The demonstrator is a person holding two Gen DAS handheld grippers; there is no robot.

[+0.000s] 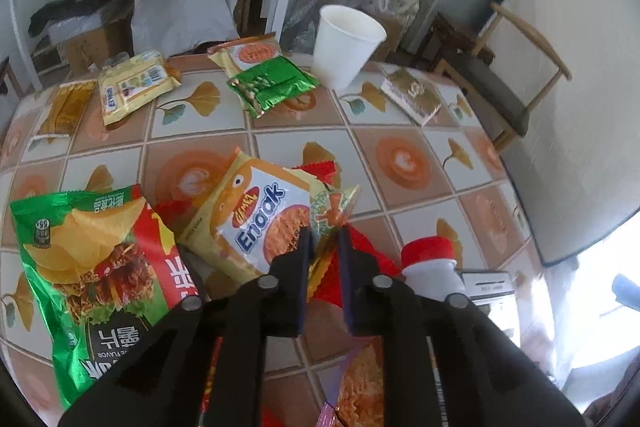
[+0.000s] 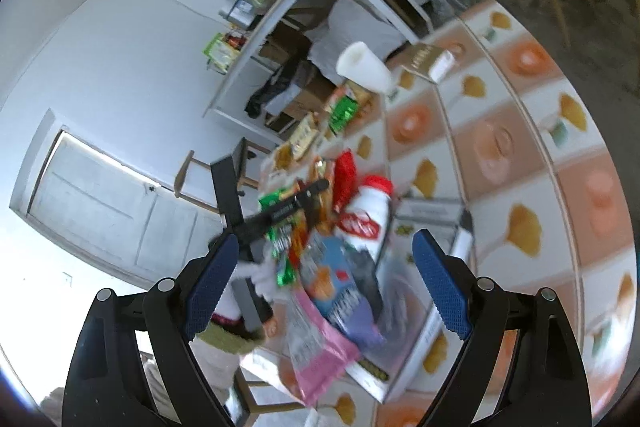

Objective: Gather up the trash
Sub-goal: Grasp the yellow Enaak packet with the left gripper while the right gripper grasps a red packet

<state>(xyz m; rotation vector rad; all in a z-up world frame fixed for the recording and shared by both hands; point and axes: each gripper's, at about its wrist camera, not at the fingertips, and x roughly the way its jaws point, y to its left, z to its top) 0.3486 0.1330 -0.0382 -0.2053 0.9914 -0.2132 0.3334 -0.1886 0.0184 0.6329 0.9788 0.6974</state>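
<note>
Tiled oilcloth with ginkgo leaves and orange latte rings is covering the table [image 1: 404, 163], and I'm taking the white paper cup [image 1: 346, 45] standing at its far edge as my landmark. Through the left wrist camera I'm watching my left gripper [image 1: 325, 239] clenching on a thin, crinkly gold-and-green foil wrapper [image 1: 334, 211], well on the near side of the cup; the pads are pinching its edge. Just left of that wrapper a glossy Enaak noodle packet [image 1: 256, 219] is lying flat, and further left a shiny green chip bag [image 1: 88, 267] is sprawling. Close beside the cup, a green foil packet [image 1: 272, 85] is resting on an orange one. On the cup's right a small gold-printed box [image 1: 412, 95] is lying flat.

The right wrist camera is giving me what the left one only clips: a white bottle with a red cap [image 2: 366, 215], lying in a flat white cardboard box [image 2: 416, 343] together with a blue pouch [image 2: 332, 291] and a pink wrapper [image 2: 320, 359], all well nearer than the cup [image 2: 362, 67]. My right gripper [image 2: 322, 281] is hanging released above that heap, its ridged blue pads spread wide with nothing pressed between them. This view is blurring, so I cannot tell the smaller packets apart. The left gripper [image 2: 304, 193] is showing there as a black bar over the pile.
</note>
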